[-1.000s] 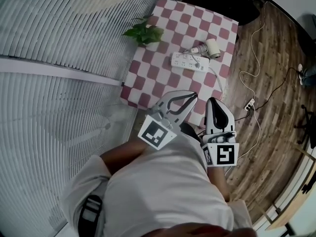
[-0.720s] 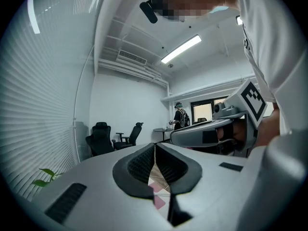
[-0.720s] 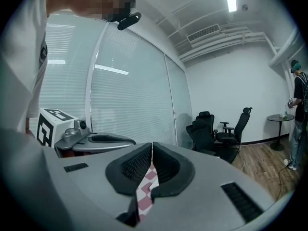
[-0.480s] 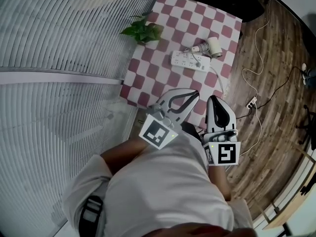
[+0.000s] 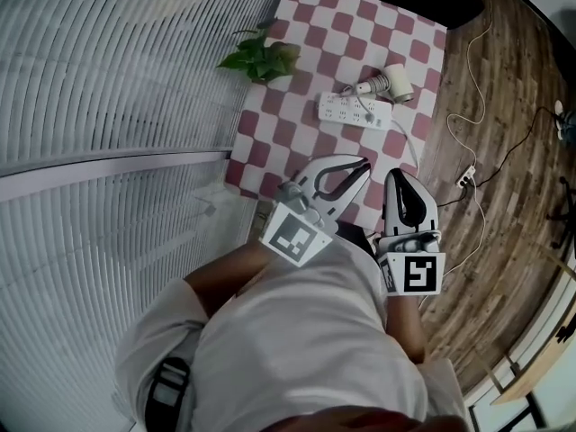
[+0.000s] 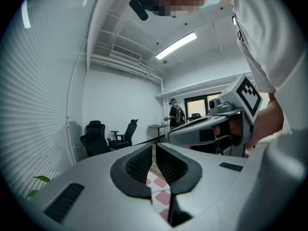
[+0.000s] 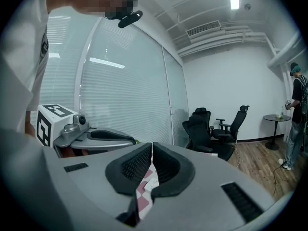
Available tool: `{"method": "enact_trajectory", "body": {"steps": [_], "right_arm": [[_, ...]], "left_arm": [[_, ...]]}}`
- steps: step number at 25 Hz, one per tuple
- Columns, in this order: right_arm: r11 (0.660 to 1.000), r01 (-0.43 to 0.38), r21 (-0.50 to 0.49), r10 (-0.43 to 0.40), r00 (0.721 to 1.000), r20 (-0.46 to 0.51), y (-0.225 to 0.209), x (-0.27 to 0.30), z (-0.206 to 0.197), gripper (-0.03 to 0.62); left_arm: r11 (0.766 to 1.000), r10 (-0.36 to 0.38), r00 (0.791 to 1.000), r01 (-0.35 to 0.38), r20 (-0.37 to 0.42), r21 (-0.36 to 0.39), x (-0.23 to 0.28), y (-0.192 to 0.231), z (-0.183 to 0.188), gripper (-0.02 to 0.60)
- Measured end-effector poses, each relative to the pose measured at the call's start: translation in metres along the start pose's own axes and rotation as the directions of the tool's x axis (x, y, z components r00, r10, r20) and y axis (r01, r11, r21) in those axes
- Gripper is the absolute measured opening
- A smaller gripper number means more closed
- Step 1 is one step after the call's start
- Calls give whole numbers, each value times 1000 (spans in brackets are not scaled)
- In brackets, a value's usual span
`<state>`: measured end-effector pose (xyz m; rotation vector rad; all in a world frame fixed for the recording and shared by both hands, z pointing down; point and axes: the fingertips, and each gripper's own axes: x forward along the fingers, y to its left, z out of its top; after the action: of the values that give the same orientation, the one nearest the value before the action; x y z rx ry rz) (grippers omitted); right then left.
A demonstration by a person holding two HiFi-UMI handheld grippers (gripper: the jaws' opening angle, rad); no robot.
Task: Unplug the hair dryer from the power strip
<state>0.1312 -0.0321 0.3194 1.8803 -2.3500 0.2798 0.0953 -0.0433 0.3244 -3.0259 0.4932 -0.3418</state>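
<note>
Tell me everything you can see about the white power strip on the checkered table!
The power strip is a long, flat white bar, plastic by the look of it, with rows of small dark socket holes on top. It lies flat on the pink-and-white checkered tablecloth, close beside the hair dryer, on the side nearer the person. A white cord leaves its right end and curves toward the table's edge. Whether a plug sits in it is too small to tell.
</note>
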Motion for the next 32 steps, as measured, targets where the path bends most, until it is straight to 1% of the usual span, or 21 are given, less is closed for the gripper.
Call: {"method": "enact_trajectory", "body": {"steps": [3,7,12,18,23,28,30,31,32], "right_arm": [[1000,6,-5,-6,1000,-15,-1,10,-7,34],[1000,14,-6,-14,999,-33,-3,22,-17,34],[999,36,-3,-36,997,-64,-7,35,-31,34],[1000,29,6,-28,993,-113,-13,54,-54,35],[1000,24,-3,-24,989,-145,-20,72,-72,35],[1000,26,1,-26,982,-186,-30,88,-96,35],[1000,25,-2,-25,979,-201,-34,94,-105,35],[1000,27,0,-26,977,-210,-36,96,-110,35],[1000,30,2,-29,975,-220,-38,98,-114,35]], "left_arm": [[1000,-9,1000,9,-16,16,4,10,-12,34],[999,-21,998,23,-56,26,10,17,-32,34],[999,-33,997,35,-75,31,16,24,-53,34],[997,-42,991,50,-128,64,27,38,-81,34],[994,-43,981,62,-187,95,38,50,-112,34],[984,-56,968,95,-246,151,50,55,-148,35],[982,-60,961,105,-268,155,55,57,-158,35],[982,-63,958,110,-279,155,58,58,-163,45],[981,-67,955,116,-289,156,61,59,-169,85]]}}
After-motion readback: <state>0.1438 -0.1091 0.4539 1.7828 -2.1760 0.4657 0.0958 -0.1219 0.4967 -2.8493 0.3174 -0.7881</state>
